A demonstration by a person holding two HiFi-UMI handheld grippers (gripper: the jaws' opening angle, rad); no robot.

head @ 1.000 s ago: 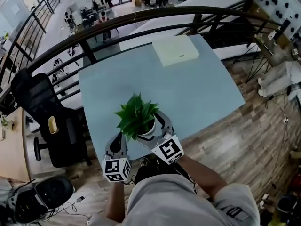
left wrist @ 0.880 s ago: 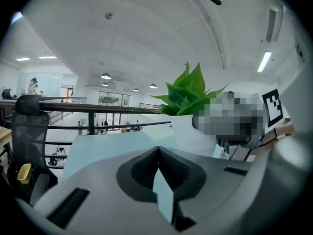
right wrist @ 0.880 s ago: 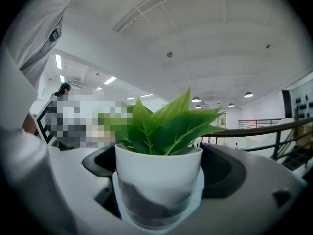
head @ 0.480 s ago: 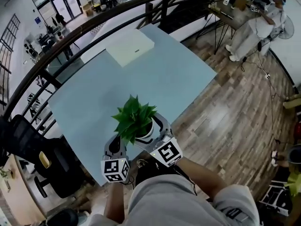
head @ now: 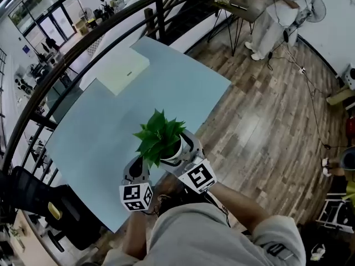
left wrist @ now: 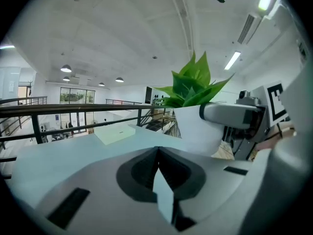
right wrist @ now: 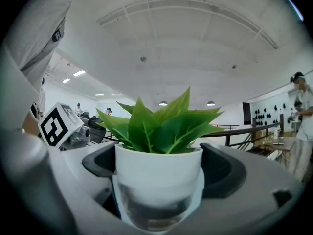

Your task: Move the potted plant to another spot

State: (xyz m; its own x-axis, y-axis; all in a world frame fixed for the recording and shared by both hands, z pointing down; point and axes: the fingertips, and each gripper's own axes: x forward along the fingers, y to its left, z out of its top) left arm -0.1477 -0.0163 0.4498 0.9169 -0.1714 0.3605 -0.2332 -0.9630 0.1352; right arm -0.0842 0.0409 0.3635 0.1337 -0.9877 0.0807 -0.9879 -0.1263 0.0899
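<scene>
The potted plant [head: 161,136], green leaves in a white pot [right wrist: 159,173], sits between the jaws of my right gripper [head: 178,148], which is shut on the pot's sides [right wrist: 159,180]. It is held above the near edge of the pale blue table [head: 138,107]. My left gripper [head: 136,173] is just left of the pot, jaws shut with nothing between them [left wrist: 159,180]. In the left gripper view the plant [left wrist: 193,84] and the right gripper [left wrist: 230,114] are close on the right. The left gripper's marker cube [right wrist: 61,124] shows left of the pot in the right gripper view.
A flat white box [head: 123,76] lies at the table's far side. A dark railing [head: 83,46] runs behind the table. A black office chair [head: 61,220] stands at the lower left. Wooden floor [head: 266,132] spreads to the right, where a person [head: 274,15] stands by a desk.
The head view has swung to the right: the table has slid left and more wooden floor shows. Both grippers and the held plant keep the same places relative to each other.
</scene>
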